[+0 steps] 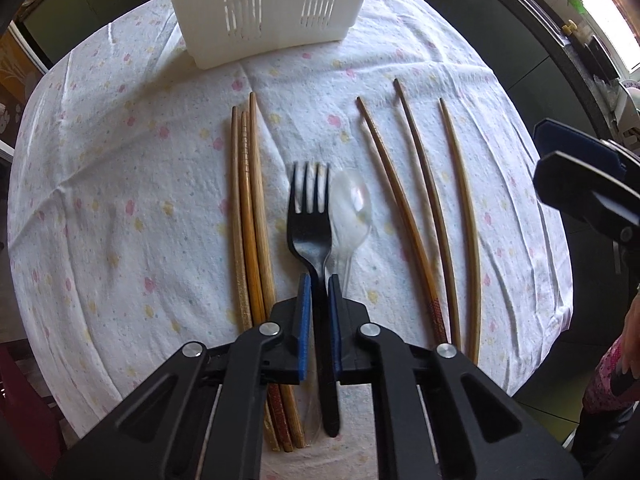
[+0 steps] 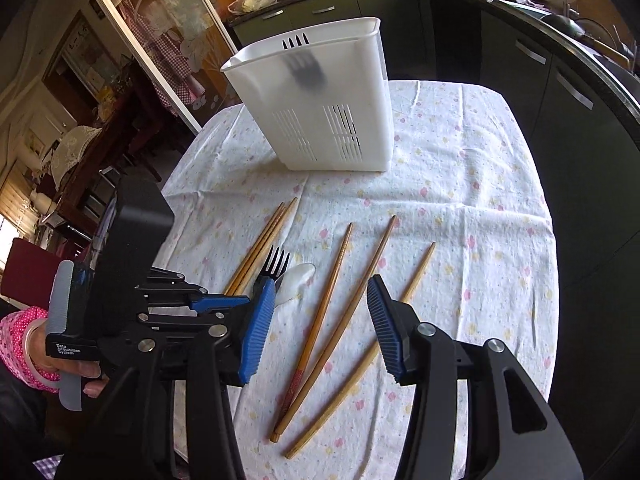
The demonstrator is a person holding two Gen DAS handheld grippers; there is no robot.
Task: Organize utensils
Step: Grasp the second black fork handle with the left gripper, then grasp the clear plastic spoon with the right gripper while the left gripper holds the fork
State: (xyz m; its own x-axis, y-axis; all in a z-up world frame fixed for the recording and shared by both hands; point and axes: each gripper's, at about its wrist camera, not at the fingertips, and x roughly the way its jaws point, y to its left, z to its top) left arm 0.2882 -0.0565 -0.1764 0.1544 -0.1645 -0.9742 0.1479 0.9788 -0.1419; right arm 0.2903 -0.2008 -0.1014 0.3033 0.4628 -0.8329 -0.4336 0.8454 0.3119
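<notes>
My left gripper [image 1: 319, 288] is shut on the handle of a black plastic fork [image 1: 308, 216], low over the table. A clear plastic spoon [image 1: 351, 206] lies just right of the fork. Three wooden chopsticks [image 1: 248, 240] lie bunched on the left and three more [image 1: 420, 216] lie spread on the right. A white slotted utensil basket [image 1: 268, 8] stands at the far side; in the right wrist view the basket [image 2: 332, 120] holds another black fork [image 2: 306, 68]. My right gripper [image 2: 322, 320] is open and empty above the spread chopsticks [image 2: 344, 312].
The table wears a white floral cloth [image 1: 120, 200]. Dark kitchen cabinets [image 2: 540, 80] run along the right and back. A glass door [image 2: 160, 40] and a red chair [image 2: 28, 272] are on the left.
</notes>
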